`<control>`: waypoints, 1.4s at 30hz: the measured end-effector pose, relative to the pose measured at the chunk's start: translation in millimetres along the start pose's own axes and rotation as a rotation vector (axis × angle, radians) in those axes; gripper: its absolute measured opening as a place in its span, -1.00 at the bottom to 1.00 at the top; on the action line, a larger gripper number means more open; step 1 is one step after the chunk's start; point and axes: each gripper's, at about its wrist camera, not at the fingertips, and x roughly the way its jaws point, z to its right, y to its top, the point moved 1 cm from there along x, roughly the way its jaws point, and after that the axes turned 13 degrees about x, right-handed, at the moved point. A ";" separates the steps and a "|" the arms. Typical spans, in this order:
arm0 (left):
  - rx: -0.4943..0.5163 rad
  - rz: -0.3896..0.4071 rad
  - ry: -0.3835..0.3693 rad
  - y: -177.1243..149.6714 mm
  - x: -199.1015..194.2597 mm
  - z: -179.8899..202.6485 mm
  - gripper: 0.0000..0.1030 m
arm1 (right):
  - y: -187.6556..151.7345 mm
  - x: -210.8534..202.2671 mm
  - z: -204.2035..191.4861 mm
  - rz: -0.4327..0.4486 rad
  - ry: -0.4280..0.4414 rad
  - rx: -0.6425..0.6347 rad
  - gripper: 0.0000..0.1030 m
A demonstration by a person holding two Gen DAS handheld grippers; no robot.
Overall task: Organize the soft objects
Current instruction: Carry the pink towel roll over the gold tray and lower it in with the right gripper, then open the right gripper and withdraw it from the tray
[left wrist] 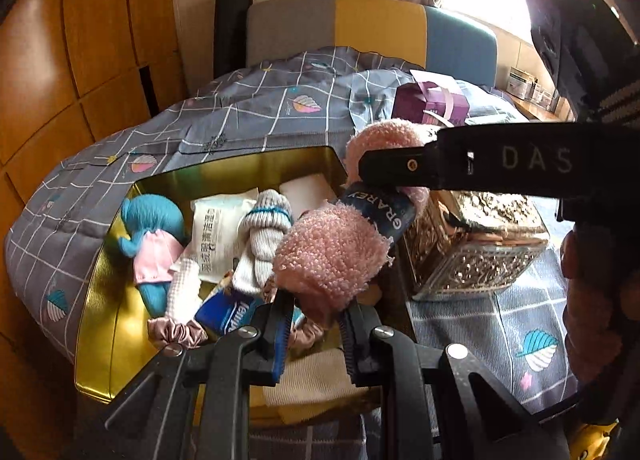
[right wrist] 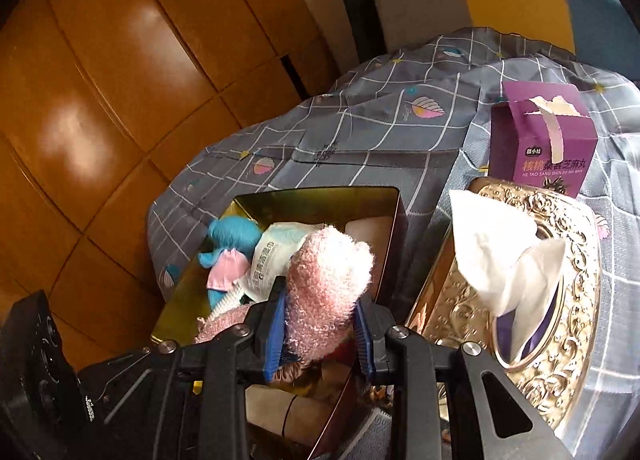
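Note:
A pink fluffy sock bundle (left wrist: 324, 260) with a dark blue label band (left wrist: 376, 212) hangs over the open gold tin (left wrist: 104, 300). My left gripper (left wrist: 316, 324) is shut on its near end. My right gripper (right wrist: 320, 332) is shut on the other end of the pink fluffy bundle (right wrist: 324, 284); one of its black fingers (left wrist: 400, 168) crosses the left wrist view. In the tin lie a blue plush toy (left wrist: 152, 236), a wipes packet (left wrist: 216, 236), a grey-white sock (left wrist: 264, 236), a blue tissue pack (left wrist: 228, 312) and a pink scrunchie (left wrist: 176, 332).
The gold tin (right wrist: 396, 220) sits on a bed with a grey checked quilt (left wrist: 260, 108). To its right stands an ornate gold tissue box (right wrist: 520, 300), with a purple carton (right wrist: 544, 140) behind it. A wooden wardrobe (right wrist: 120, 80) stands on the left and a padded headboard (left wrist: 360, 28) at the back.

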 end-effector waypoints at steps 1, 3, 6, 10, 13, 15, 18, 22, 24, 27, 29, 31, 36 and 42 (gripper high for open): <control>-0.004 -0.001 -0.005 -3.4 -1.0 -2.0 -0.60 | -2.5 -0.2 -1.8 -0.001 -0.003 -0.005 -0.41; -0.014 -0.014 -0.024 -9.5 -1.8 -6.4 -0.60 | -6.5 2.4 -5.5 -0.015 -0.006 -0.012 -0.41; -0.030 -0.044 -0.033 -27.5 -2.3 -16.6 -0.60 | -13.9 11.2 -14.6 -0.054 -0.007 -0.034 -0.41; -0.091 -0.091 -0.028 -47.4 3.2 -35.7 -0.60 | -26.3 30.1 -32.3 -0.121 0.012 -0.083 -0.41; -0.127 -0.118 -0.029 -52.0 11.2 -43.3 -0.60 | -31.7 49.3 -41.2 -0.165 -0.008 -0.119 -0.41; -0.147 -0.143 -0.036 -53.8 22.0 -47.0 -0.60 | -31.8 61.6 -43.7 -0.189 -0.026 -0.133 -0.42; -0.178 -0.162 -0.034 -51.9 34.9 -53.5 -0.55 | -29.4 79.0 -44.5 -0.222 -0.055 -0.150 -0.42; -0.199 -0.166 -0.035 -40.8 47.1 -58.7 -0.44 | -19.6 99.2 -44.1 -0.214 -0.119 -0.164 -0.42; -0.234 -0.164 -0.039 -39.0 47.3 -62.5 -0.34 | -14.5 104.3 -42.9 -0.215 -0.126 -0.158 -0.42; -0.245 -0.166 -0.041 -41.7 45.7 -64.1 -0.23 | -11.9 103.5 -41.3 -0.223 -0.120 -0.158 -0.42; -0.251 -0.166 -0.038 -44.6 42.2 -63.9 -0.21 | -10.2 100.3 -39.5 -0.225 -0.096 -0.145 -0.30; -0.264 -0.164 -0.031 -48.0 37.8 -65.1 -0.21 | -7.5 93.7 -36.9 -0.220 -0.056 -0.113 -0.07; -0.278 -0.160 -0.014 -49.3 27.3 -67.1 -0.21 | -4.5 72.7 -35.5 -0.155 -0.039 -0.088 0.18; -0.300 -0.120 0.031 -50.0 11.7 -73.1 -0.21 | -12.3 60.5 -52.0 -0.116 -0.044 -0.186 -0.18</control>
